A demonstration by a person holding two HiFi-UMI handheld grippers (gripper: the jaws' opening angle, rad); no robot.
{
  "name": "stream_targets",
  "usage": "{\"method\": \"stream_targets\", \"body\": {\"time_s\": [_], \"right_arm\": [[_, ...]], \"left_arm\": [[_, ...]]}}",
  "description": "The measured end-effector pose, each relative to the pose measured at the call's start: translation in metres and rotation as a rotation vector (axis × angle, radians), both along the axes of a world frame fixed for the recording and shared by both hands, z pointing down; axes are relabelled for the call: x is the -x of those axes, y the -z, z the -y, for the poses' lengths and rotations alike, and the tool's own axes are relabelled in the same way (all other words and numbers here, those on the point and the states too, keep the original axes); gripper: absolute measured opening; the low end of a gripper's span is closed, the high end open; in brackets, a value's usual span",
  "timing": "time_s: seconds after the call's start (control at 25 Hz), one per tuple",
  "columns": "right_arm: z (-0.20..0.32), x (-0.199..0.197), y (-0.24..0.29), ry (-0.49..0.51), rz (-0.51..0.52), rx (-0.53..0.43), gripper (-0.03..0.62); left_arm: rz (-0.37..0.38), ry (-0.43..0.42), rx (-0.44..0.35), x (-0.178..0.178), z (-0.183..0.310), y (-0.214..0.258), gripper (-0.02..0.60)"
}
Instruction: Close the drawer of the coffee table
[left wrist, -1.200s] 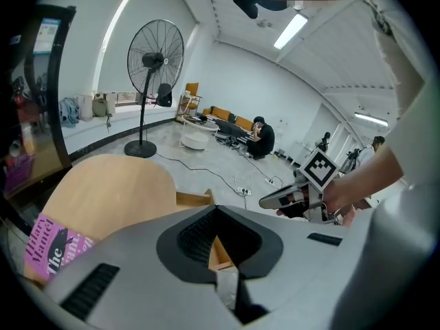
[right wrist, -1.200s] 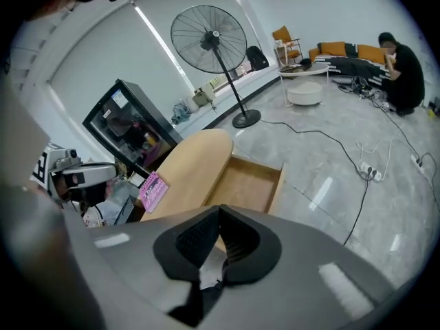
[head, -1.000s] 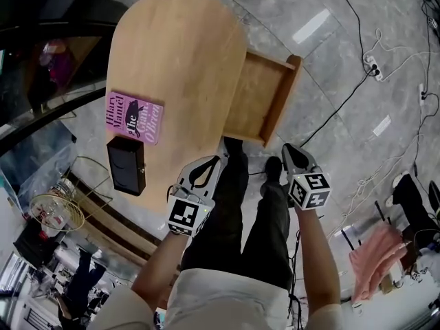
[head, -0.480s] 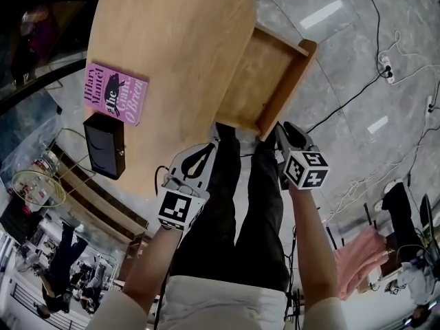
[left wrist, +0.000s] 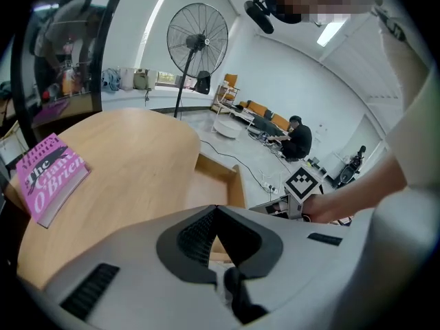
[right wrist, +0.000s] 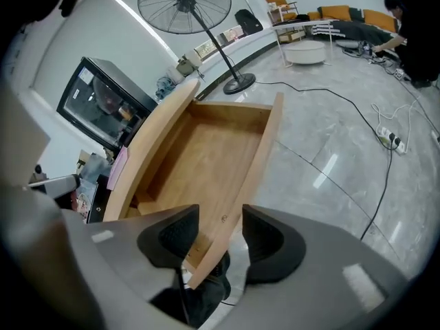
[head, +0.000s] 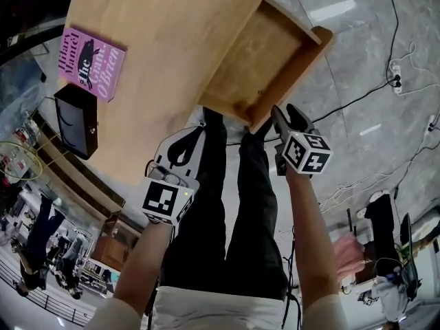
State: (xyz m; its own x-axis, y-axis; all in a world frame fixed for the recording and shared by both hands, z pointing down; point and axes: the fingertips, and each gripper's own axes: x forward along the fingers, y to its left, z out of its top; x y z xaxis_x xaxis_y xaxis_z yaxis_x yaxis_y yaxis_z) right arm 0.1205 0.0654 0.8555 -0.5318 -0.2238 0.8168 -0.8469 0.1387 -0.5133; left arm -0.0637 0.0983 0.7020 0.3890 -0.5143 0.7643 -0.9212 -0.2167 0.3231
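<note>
now wooden table [head: 172, 47], marble floor [head: 371, 67]; left gripper [left wrist: 216, 208] clenched; right gripper [right wrist: 220, 234] jaws just opening astride drawer [right wrist: 206, 150]

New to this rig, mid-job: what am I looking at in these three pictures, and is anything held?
No robot arm here: a person holds a two-jaw gripper in each hand. The head view looks steeply down from the person's head; the other two ride on the grippers and look along their jaws. The wooden coffee table carries a pink book, a black box beside it; its drawer stands open. The left gripper is shut and empty. The right gripper: its jaws have just been opening and now straddle the drawer's front panel without pressing it, so nothing is held.
</note>
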Motion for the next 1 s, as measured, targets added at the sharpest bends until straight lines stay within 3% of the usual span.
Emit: {"method": "stream_targets", "body": {"time_s": [0.24, 0.36, 1.0], "right_arm": [[-0.002, 0.006, -0.028, 0.021, 0.053, 0.032, 0.313], [0.0, 0.009, -0.035, 0.002, 0.093, 0.051, 0.339], [0.007, 0.029, -0.042, -0.07, 0.097, 0.044, 0.376]], "left_arm": [[0.015, 0.031, 0.014, -0.012, -0.009, -0.017, 0.008], [0.018, 0.044, 0.008, -0.015, -0.008, -0.021, 0.008], [0.021, 0.101, 0.009, -0.001, -0.017, -0.029, 0.008]]}}
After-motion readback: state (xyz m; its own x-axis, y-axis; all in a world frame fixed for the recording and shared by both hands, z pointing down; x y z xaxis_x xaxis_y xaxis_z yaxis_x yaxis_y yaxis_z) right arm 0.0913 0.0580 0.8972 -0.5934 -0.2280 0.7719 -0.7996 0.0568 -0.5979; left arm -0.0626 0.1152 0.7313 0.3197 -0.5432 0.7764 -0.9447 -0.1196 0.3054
